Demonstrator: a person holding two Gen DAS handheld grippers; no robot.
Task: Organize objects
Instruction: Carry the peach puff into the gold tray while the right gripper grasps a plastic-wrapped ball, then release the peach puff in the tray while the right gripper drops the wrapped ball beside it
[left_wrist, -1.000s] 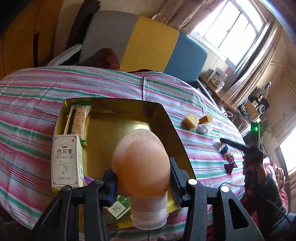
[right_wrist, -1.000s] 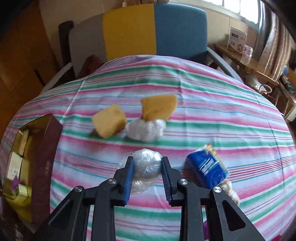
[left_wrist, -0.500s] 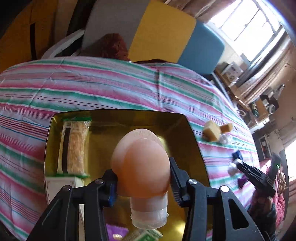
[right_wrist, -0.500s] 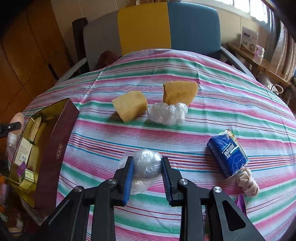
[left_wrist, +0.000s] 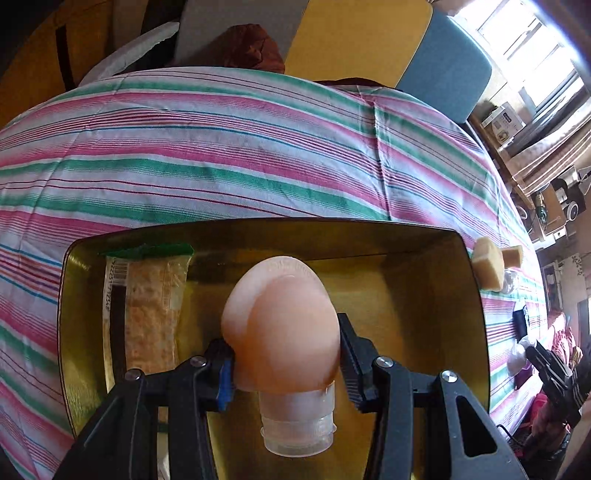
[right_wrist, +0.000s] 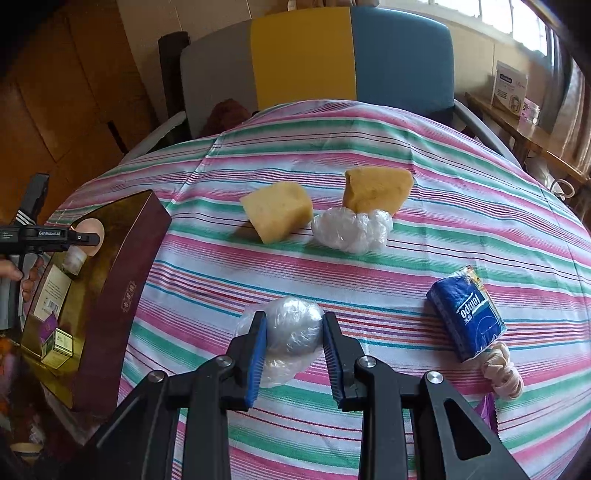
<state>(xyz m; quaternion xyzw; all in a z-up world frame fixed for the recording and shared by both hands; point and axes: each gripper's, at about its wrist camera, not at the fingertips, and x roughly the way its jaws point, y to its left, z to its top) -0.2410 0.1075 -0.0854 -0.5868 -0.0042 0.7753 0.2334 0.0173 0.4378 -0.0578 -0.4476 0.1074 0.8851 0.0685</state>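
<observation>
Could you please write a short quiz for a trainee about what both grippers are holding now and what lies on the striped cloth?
1. True or false: the left gripper holds the peach squeeze bottle above the gold box.
2. What sits between the fingers of the right gripper? A) yellow sponge B) clear plastic bag ball C) blue tissue pack
3. Fill in: the two yellow sponges lie ___ the box, on the striped cloth.

Key
1. True.
2. B, the clear plastic bag ball; the blue tissue pack lies apart to its right.
3. Outside.
</observation>
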